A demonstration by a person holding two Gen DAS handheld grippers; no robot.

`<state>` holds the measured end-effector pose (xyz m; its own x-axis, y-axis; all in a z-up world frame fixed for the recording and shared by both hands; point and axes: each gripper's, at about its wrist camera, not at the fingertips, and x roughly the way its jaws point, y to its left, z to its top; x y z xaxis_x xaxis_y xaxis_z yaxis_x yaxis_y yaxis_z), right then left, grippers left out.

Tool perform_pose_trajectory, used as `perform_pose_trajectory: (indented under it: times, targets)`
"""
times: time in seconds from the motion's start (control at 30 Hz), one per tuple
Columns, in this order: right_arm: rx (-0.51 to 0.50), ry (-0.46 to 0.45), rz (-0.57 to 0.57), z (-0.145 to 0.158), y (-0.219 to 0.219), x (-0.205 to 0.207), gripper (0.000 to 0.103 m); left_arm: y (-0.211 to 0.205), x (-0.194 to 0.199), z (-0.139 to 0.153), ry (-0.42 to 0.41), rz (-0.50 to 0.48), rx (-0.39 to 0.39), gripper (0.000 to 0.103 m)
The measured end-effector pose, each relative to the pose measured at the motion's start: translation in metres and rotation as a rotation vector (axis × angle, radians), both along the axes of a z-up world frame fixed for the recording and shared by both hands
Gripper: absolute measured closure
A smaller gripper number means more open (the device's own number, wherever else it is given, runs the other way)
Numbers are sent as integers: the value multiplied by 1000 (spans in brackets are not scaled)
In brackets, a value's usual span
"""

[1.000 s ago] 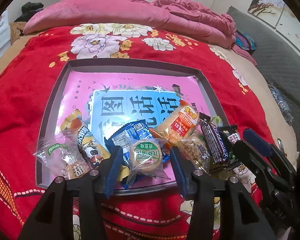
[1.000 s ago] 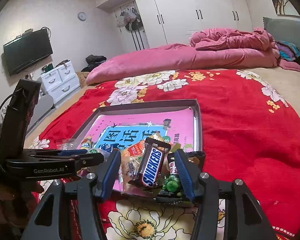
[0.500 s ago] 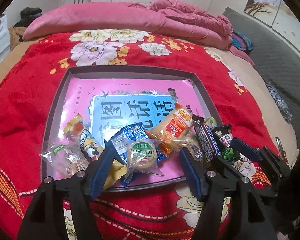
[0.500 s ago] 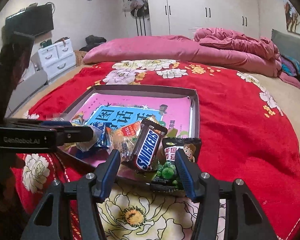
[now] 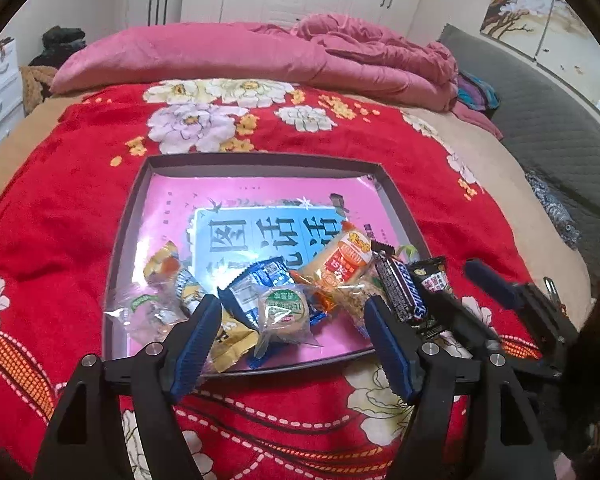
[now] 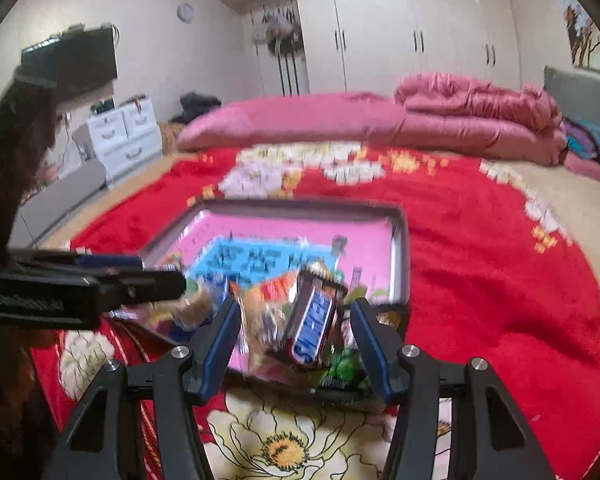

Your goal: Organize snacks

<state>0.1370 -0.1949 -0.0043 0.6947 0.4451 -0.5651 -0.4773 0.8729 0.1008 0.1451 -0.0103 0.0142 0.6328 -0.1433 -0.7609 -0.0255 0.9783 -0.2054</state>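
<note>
- A pile of wrapped snacks is being shown along the near edge of a shallow grey tray [image 5: 134,204], which is lying on a red flowered bedspread [image 5: 56,216].
- The left gripper [image 5: 290,340] is being held wide apart over the tray's near edge, with a round green-labelled cake [image 5: 286,314] lying between its blue pads, apparently untouched by either.
- A blue packet [image 5: 256,284] is being partly covered by that cake, and an orange packet [image 5: 340,264] is lying just to its right.
- The right gripper [image 6: 294,344] is also being held wide, with a Snickers bar [image 6: 314,322] lying between its fingers; contact cannot be told, as this view is blurred.
- A dark packet of green peas [image 6: 346,370] is being seen just beside the bar, overhanging the tray's near rim.
</note>
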Motion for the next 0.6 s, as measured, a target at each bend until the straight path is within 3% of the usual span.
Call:
perform_pose_trajectory:
  times: [0.23,0.6]
  targets:
    - [79,-65,-82,32,-13,-23,26,6,-19,18,-44,18,-14,25]
    - [9,-75,-222,50,-10,-46,12,17,-49,28,-64,18,7,24]
